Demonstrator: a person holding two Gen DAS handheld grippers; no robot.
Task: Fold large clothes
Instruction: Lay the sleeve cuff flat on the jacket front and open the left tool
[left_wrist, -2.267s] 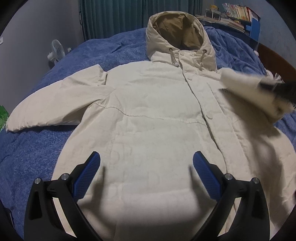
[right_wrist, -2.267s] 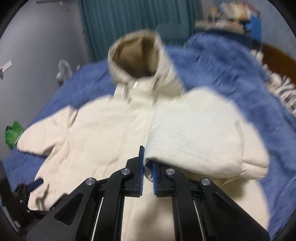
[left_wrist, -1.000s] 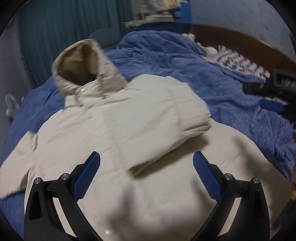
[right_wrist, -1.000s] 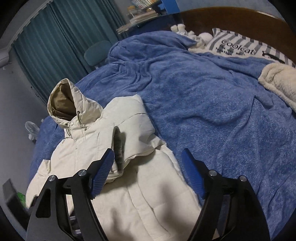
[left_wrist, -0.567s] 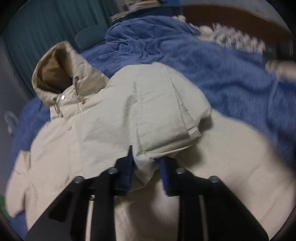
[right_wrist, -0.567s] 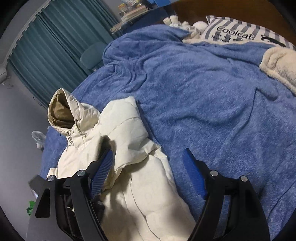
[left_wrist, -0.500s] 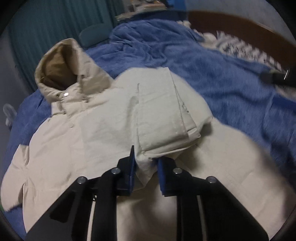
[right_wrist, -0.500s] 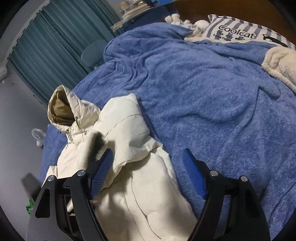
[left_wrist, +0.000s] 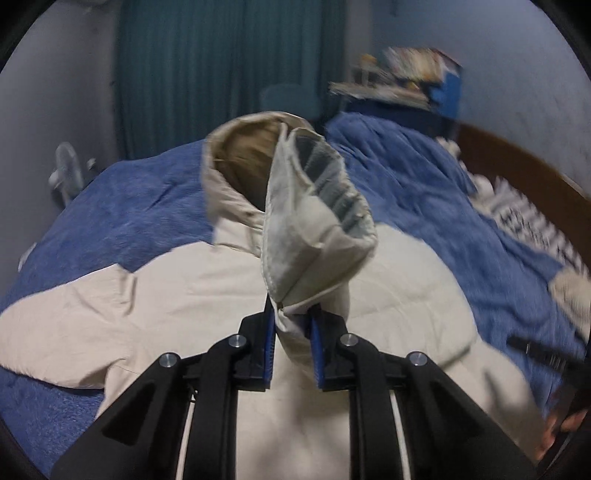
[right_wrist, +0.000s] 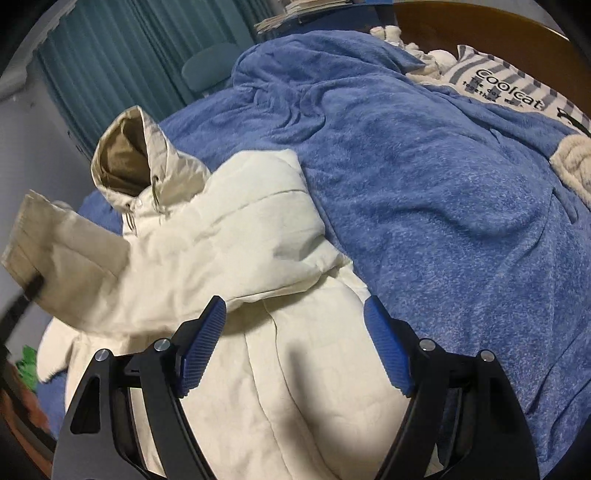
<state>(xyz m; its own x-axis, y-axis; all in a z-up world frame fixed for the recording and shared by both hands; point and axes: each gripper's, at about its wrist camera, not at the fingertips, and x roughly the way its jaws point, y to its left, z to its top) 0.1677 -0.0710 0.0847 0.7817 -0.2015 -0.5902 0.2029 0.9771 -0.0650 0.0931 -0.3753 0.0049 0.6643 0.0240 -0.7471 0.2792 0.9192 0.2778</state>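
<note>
Now the left gripper (left_wrist: 291, 334) is pinching the cuff end of the sleeve (left_wrist: 314, 225) of a cream hooded puffer jacket (left_wrist: 184, 295), its blue pads pressed against the fabric from both sides. That sleeve is standing up above the gripper, its ribbed inner cuff opening toward the camera and partly hiding the tan-lined hood (left_wrist: 240, 162). The jacket is lying spread front-up on a blue fleece blanket (left_wrist: 147, 199) that is covering the bed, with its other sleeve stretching out flat to the left.

From the right wrist view, the same sleeve (right_wrist: 66, 236) is hanging raised at the left edge of the frame, clamped at its cuff by a dark, blurred shape that is probably the left gripper. The right gripper (right_wrist: 295, 347) is hovering over the jacket's lower body with its jaws spread wide and nothing between them. Beyond it, the blanket is bunching up toward a striped pillow (right_wrist: 517, 88) printed with "Coolcat" beside the wooden headboard (right_wrist: 480, 29). Teal curtains (left_wrist: 221, 66) are hanging behind the bed.
</note>
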